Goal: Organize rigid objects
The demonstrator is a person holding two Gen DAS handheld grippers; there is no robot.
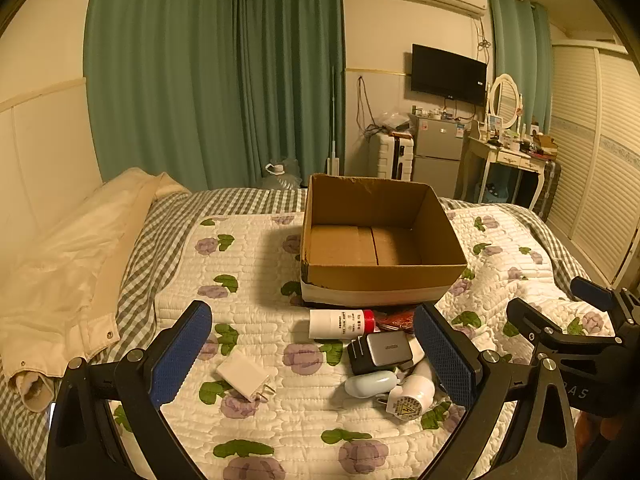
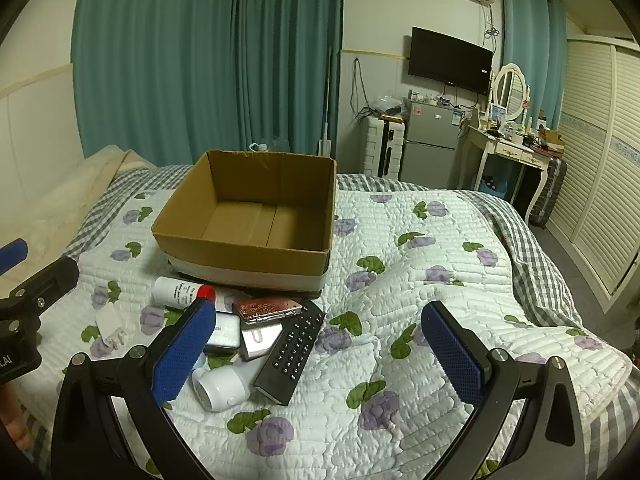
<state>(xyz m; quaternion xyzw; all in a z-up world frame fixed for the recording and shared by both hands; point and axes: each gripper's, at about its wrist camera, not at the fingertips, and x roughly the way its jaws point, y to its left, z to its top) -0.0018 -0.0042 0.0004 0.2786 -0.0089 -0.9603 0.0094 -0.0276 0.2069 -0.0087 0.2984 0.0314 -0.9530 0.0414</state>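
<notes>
An empty open cardboard box [image 1: 376, 280] [image 2: 240, 254] stands on the quilted bed. In front of it lies a pile: a white tube with a red cap [image 1: 340, 323] [image 2: 182, 292], a grey-black charger [image 1: 380, 350], a white plug adapter [image 1: 244, 374] [image 2: 108, 326], a pale blue case [image 1: 370, 384], a white round plug [image 1: 412, 398] [image 2: 220, 388], a black remote [image 2: 292, 354] and a glittery pink case [image 2: 266, 310]. My left gripper [image 1: 312, 354] is open, just above the pile. My right gripper [image 2: 318, 354] is open, the remote between its fingers' line.
A cream jacket [image 1: 68, 276] lies on the bed's left side. Beyond the bed stand green curtains [image 1: 216, 72], a white suitcase [image 1: 390, 154], a small fridge [image 1: 438, 156] and a dressing table [image 1: 508, 160]. The right gripper's body shows at the left view's right edge [image 1: 560, 332].
</notes>
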